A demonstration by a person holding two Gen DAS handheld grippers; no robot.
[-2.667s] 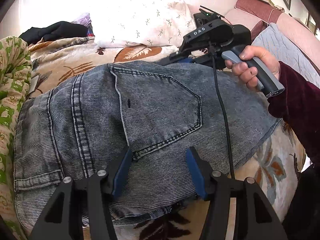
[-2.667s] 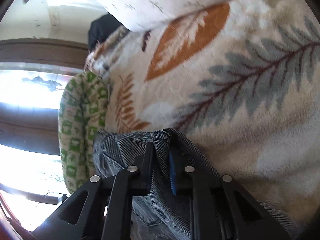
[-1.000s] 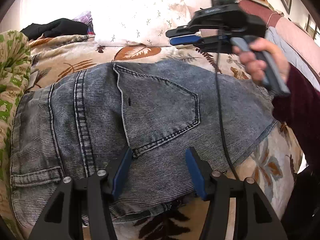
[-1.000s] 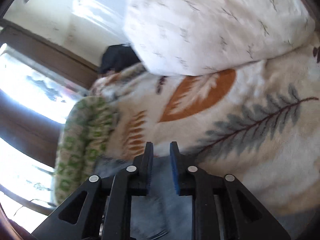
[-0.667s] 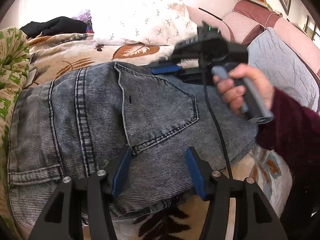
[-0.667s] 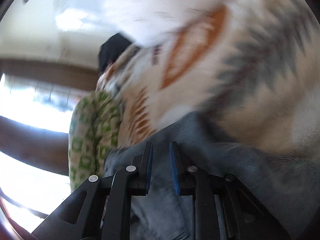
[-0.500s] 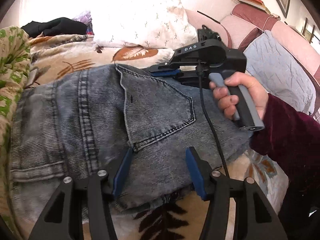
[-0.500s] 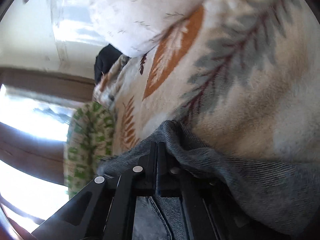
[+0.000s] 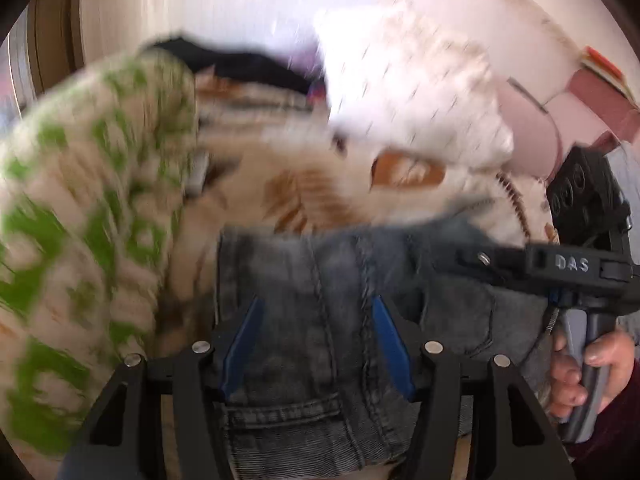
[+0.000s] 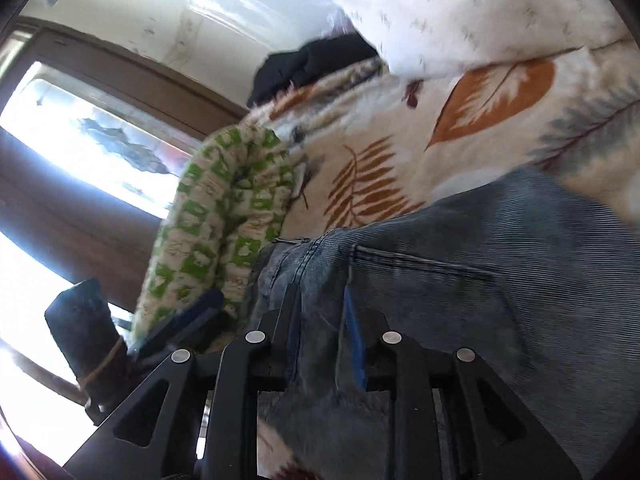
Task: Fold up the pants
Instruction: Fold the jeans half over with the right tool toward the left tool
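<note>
Grey-blue denim pants [image 9: 352, 280] lie folded on a leaf-print blanket [image 9: 304, 192]. The left wrist view is motion-blurred. My left gripper [image 9: 316, 312] is open, its blue pads over the waist end of the pants with denim between them. My right gripper [image 10: 322, 300] is partly open, denim [image 10: 500, 280] lying between its pads beside the back pocket. In the left wrist view the right gripper's black body [image 9: 560, 268] is held by a hand at the pants' right side.
A green-and-white patterned cushion [image 9: 80, 220] lies left of the pants. A white pillow [image 9: 404, 88] and a dark garment [image 9: 240, 64] sit behind. A pink sofa back [image 9: 568, 112] is at far right. A window [image 10: 60, 140] is beyond the cushion.
The left gripper has swung quickly left toward the waist end, still open. The right gripper, shut on a denim fold half a second ago, has opened partly and now sits over the pocket area.
</note>
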